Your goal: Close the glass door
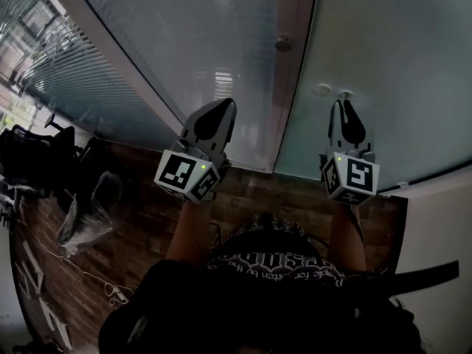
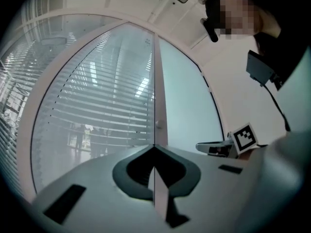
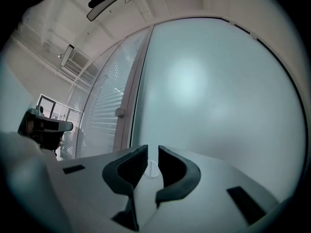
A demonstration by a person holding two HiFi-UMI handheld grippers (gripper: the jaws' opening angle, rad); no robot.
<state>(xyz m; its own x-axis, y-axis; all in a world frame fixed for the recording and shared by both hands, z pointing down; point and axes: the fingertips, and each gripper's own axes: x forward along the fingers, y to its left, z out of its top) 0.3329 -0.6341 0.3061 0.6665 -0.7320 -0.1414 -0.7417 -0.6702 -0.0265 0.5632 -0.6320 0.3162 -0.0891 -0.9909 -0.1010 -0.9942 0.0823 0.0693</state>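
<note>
Risk: right hand-held gripper jaws sit narrowly apart around the knob, unclamped, so it may slip off the glass door. Left hand-held gripper closed, empty.

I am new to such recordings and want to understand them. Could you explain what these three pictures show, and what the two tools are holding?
A person stands at a frosted glass door with a hand-held two-jaw tool in each hand. One picture looks down from the person's head; the other two look along each tool's jaws. The left gripper is shut and empty. The right gripper has its jaws slightly apart, with the door's round knob showing in the gap, seemingly not pinched. A plastic bag lies on the wooden floor.
</note>
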